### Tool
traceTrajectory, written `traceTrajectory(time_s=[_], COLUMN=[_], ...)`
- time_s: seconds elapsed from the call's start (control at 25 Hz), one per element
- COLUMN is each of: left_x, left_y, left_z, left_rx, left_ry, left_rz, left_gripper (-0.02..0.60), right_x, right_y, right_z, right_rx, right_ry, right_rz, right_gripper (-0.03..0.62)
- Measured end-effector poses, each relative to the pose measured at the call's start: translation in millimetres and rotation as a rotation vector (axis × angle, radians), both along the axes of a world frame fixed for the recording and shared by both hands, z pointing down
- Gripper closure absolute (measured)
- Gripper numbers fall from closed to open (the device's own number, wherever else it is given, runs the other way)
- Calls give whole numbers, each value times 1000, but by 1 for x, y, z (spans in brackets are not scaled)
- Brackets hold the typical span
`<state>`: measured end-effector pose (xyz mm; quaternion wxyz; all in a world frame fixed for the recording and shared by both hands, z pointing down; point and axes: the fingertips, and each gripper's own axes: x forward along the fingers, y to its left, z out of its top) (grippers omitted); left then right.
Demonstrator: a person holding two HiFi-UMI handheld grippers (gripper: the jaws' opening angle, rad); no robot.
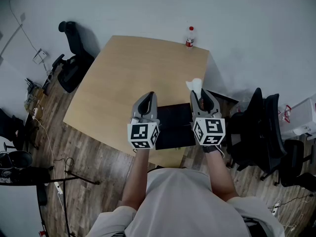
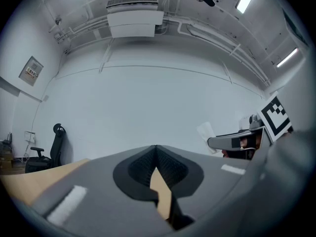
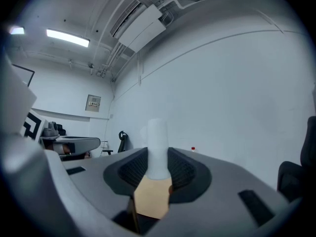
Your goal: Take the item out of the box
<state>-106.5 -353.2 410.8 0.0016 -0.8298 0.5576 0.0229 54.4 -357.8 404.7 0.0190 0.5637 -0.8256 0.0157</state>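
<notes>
A black box lies open on the wooden table near its front edge, between my two grippers. My right gripper hovers over the box's right side, shut on a white item that sticks out past the fingertips. In the right gripper view this white item stands upright between the pads of the right gripper. My left gripper is over the box's left side, its tips together with nothing in them. The left gripper also reads as shut in its own view, where the white item shows at the right.
A small bottle with a red label stands at the table's far edge. A black office chair is at the far left, and more black chairs crowd the right side. Cables lie on the wood floor at the left.
</notes>
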Motion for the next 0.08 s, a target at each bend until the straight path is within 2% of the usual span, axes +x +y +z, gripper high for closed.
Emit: traceTrajectory(time_s=[0.08], left_x=[1], left_y=[-1], left_z=[0], left_rx=[1], left_ry=[5], left_rz=[3], left_gripper=[577], right_x=[-1], right_y=[0], right_z=[0], right_rx=[6], right_ry=[10], right_rz=[-5], right_gripper=[462])
